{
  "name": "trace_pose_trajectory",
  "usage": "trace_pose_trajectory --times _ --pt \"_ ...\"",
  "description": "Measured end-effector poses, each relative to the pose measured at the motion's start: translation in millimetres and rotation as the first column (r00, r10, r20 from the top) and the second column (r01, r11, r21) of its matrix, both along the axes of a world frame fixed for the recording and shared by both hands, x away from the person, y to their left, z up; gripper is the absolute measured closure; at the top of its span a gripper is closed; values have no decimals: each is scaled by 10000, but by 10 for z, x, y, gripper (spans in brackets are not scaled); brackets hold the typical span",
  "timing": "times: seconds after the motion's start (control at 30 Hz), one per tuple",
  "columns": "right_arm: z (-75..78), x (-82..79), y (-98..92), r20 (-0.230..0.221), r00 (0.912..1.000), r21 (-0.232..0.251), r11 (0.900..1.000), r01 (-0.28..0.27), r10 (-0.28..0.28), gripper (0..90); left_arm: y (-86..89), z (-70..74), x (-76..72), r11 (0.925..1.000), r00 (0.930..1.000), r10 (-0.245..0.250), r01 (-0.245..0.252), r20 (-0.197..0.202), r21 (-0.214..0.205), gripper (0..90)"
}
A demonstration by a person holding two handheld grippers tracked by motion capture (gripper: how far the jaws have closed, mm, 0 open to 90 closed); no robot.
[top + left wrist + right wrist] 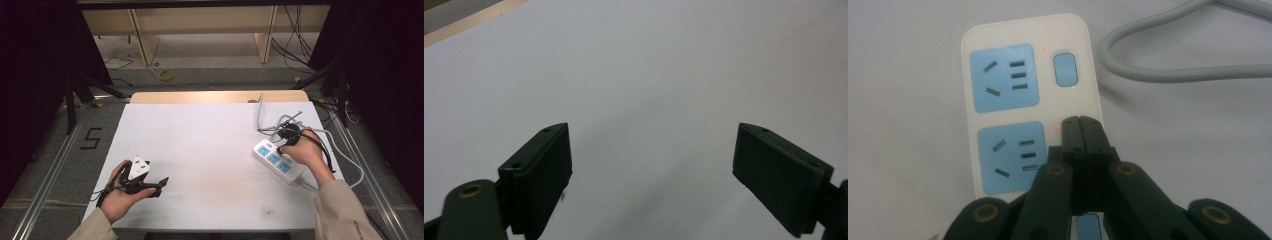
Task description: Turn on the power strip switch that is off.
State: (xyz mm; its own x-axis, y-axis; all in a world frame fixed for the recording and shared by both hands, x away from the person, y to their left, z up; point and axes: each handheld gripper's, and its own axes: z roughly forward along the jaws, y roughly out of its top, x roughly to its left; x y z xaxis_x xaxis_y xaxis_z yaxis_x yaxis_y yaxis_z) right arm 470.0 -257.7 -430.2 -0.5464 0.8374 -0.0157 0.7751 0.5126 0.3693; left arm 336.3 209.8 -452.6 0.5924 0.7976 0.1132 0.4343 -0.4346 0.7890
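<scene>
A white power strip (278, 161) with blue socket faces lies at the right of the white table. My right gripper (280, 148) is shut with nothing between its jaws, its tips down on the strip. In the right gripper view those closed tips (1081, 121) cover the switch spot beside the second socket (1012, 157); the first socket's blue switch (1066, 69) shows beyond, with small red lights lit. My left gripper (161, 186) rests in the hand near the table's front left and stands open (651, 165) over bare tabletop.
The strip's grey cable (267, 122) loops behind it toward the table's far right edge and also trails off the right side (1168, 70). A wooden strip (215, 96) borders the table's far edge. Cables and bench legs lie on the floor beyond.
</scene>
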Motion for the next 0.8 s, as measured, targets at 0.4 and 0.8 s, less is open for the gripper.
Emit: trace_pose_trajectory --times 0.4,0.8 --pt "-8 0 9 -191 9998 -219 9998 -15 11 900 -2 -3 -1 10000 10000 -23 23 -25 31 157" --pt "-9 1 -1 -210 9998 -138 9999 -6 3 900 -6 -6 3 10000 10000 -33 33 -31 -12 157"
